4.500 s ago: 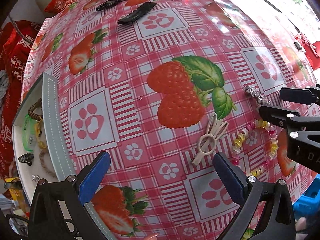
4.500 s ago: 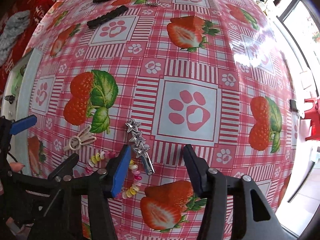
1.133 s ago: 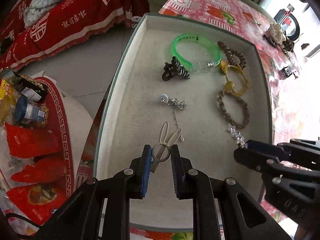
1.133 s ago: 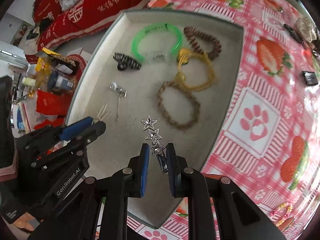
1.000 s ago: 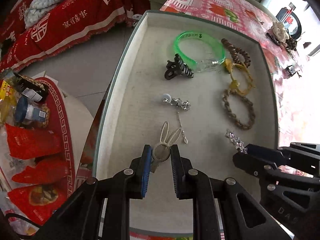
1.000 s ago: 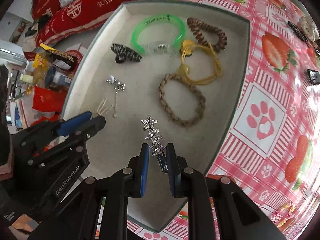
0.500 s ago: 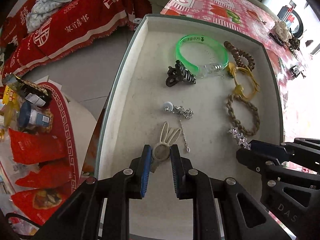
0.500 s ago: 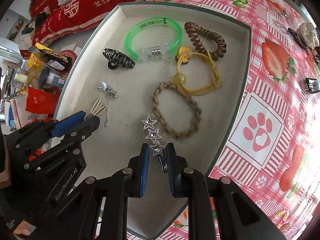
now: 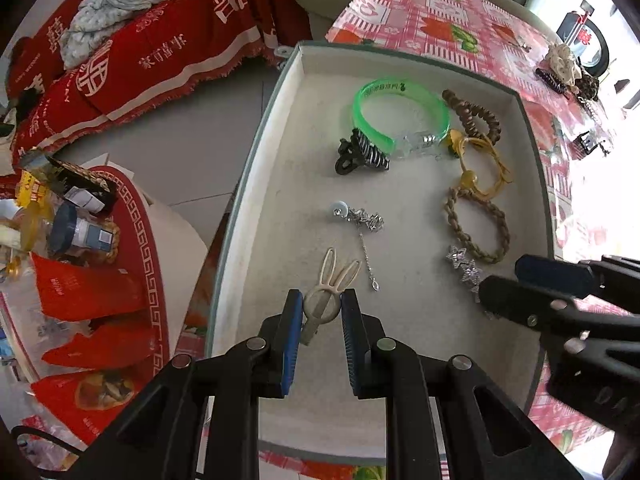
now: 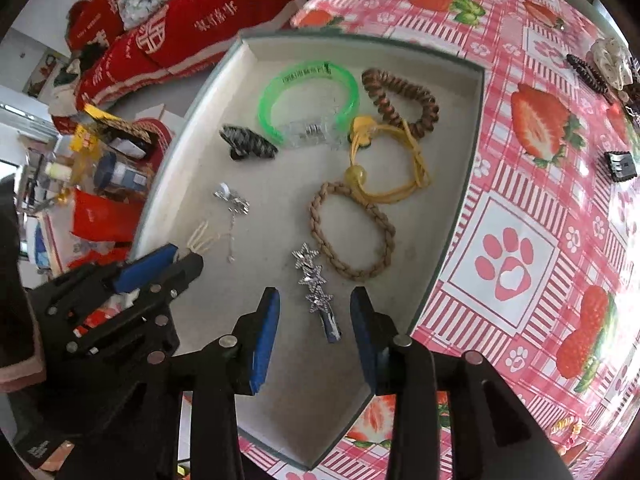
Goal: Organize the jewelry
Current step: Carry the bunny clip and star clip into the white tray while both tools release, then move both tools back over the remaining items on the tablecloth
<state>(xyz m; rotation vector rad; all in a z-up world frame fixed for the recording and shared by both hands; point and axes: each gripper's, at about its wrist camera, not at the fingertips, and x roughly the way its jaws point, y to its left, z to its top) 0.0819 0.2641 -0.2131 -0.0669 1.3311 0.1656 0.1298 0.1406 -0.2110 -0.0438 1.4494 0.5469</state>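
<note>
A grey-rimmed tray [image 9: 256, 152] with a beige floor holds the jewelry. My left gripper [image 9: 320, 312] is shut on a cream rabbit-ear hair clip [image 9: 332, 284], low over the tray's near left part. My right gripper [image 10: 314, 312] stands open over the tray, and a silver star hair clip [image 10: 314, 284] lies loose on the tray floor between its fingers. The star clip also shows in the left wrist view [image 9: 464, 266], beside the right gripper [image 9: 516, 280].
In the tray lie a green bangle [image 9: 400, 108], a black claw clip [image 9: 360, 156], a silver earring with chain [image 9: 362, 220], a yellow cord bracelet [image 9: 476, 168], a braided tan band [image 9: 480, 224] and a brown coil tie [image 9: 476, 114]. More hair pieces [image 10: 600, 68] lie on the strawberry tablecloth [image 10: 540, 200].
My right gripper has opened and let the star clip down onto the tray floor. My left gripper still holds the rabbit-ear clip and has barely moved.
</note>
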